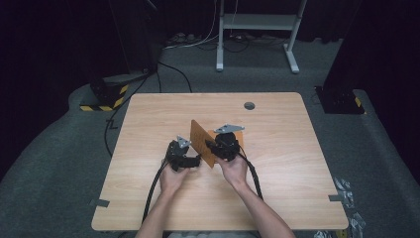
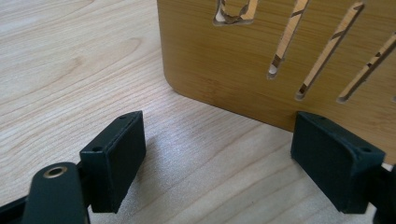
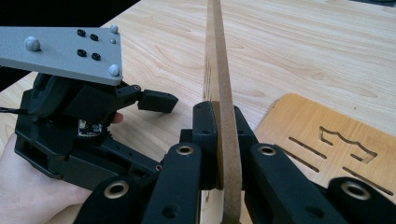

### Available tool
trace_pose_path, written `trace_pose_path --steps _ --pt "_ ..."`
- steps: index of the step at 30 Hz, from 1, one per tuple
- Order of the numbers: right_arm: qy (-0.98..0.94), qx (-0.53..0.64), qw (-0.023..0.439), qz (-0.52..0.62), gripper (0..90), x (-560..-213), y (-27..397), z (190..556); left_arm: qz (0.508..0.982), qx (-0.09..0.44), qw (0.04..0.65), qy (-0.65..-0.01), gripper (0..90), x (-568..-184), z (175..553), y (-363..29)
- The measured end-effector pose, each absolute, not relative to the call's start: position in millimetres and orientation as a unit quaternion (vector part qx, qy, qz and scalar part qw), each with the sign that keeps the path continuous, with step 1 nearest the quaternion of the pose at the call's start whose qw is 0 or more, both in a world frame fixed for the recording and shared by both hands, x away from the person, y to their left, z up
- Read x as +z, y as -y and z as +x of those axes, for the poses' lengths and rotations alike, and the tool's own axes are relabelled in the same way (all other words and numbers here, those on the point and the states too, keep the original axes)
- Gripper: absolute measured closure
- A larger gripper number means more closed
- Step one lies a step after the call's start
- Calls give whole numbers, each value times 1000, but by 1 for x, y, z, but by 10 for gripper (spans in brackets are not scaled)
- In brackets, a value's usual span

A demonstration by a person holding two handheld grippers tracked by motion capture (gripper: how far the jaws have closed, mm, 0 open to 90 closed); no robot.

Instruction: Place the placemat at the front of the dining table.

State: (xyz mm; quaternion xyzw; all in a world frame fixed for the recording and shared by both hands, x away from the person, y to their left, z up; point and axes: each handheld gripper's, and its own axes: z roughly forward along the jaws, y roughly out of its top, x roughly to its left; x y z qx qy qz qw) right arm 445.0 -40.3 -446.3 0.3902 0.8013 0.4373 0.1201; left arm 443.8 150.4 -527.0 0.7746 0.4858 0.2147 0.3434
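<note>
My right tongs (image 3: pixel 219 140) are clenched on the edge of a thin bamboo panel (image 3: pixel 217 70), held upright on the pale wood-grain worktop (image 1: pixel 277 163). My left tongs (image 2: pixel 224 154) stand released, their black blocky pads apart just beside the panel's rounded lower corner. The panel face is smooth, cut with narrow slanted slots. A second slotted panel (image 3: pixel 327 135) lies flat nearby.

The standing slotted board (image 2: pixel 219 56) is honey-brown with fine grain, the table (image 2: pixel 60 60) is pale wood with wavy grain, and the jaws look black.
</note>
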Motion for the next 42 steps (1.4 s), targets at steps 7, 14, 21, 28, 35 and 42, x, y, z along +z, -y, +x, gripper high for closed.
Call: trace_pose_path --steps 7,14,21,28,35,42 --pt "-802 438 119 388 863 -446 41 445 775 214 344 -485 179 -527 444 -150" --pt "-802 439 115 389 864 -446 42 446 776 213 344 -484 179 -527 444 -150" --pt "-803 438 114 388 865 -446 43 447 775 213 345 -484 180 -527 444 -150" --pt "-802 442 111 385 866 -444 46 448 778 215 343 -481 181 -527 445 -151" --pt "-803 444 124 378 866 -437 48 448 776 213 345 -484 181 -527 444 -150" --pt "-801 445 131 378 866 -431 55 449 775 212 345 -485 183 -527 444 -150"
